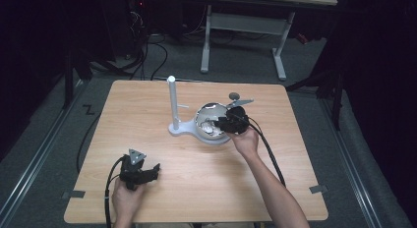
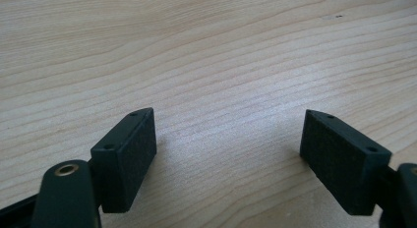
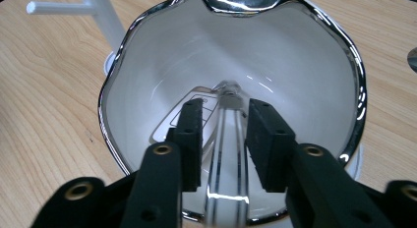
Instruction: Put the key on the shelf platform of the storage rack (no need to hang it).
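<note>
A white bowl with a silver rim (image 1: 210,139) sits on a white stand, beside an upright white post (image 1: 172,101) near the table's middle. My right gripper (image 1: 222,124) reaches down into the bowl (image 3: 305,80). Its jaws stand a little apart around a shiny clear-and-silver strip (image 3: 227,154) that runs from the bowl's bottom to its near rim; the pads (image 3: 268,139) do not press on it. A flat, clear piece lies under the strip. My left gripper (image 1: 154,170) rests at the front left of the table, wide open with nothing between its pads (image 2: 129,156).
The wooden table (image 1: 196,179) has bare room in front of the stand. A small grey round thing (image 1: 234,96) lies just behind the bowl. The post (image 3: 105,16) bears a short side peg. Cables trail from both grippers toward the front edge.
</note>
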`<state>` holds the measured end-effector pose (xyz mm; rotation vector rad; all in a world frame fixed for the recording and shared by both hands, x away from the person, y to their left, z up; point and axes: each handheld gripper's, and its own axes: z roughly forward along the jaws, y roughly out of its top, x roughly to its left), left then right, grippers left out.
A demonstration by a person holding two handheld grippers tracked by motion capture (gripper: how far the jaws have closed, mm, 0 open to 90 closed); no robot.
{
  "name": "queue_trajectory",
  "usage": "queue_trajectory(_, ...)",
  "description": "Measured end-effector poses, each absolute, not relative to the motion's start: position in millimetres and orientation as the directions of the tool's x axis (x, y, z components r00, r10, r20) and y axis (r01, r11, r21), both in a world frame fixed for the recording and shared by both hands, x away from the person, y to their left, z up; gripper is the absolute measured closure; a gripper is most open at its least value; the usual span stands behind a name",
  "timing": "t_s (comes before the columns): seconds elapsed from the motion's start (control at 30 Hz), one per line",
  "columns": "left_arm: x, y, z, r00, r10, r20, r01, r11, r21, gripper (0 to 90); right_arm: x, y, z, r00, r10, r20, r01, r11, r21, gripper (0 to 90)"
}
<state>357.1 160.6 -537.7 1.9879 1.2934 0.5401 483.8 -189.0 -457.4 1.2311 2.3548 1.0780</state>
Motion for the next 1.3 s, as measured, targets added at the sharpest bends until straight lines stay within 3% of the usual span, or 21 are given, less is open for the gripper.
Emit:
queue_trajectory(0.7, 357.1, 160.5, -537.8, 0.416, 0.909, -0.026, 0.62, -0.262, 0.74, 21.9, 468.1, -202.5, -443.6, -0.601, 0.797, 0.063, 0.553, 0.357, 0.753, 56.4)
queue_trajectory(1.3, 357.0, 160.2, -537.8, 0.417, 0.909, -0.023, 0.619, -0.265, 0.74, 21.9, 460.7, -216.0, -438.0, -0.595, 0.801, 0.059, 0.538, 0.343, 0.77, 54.3)
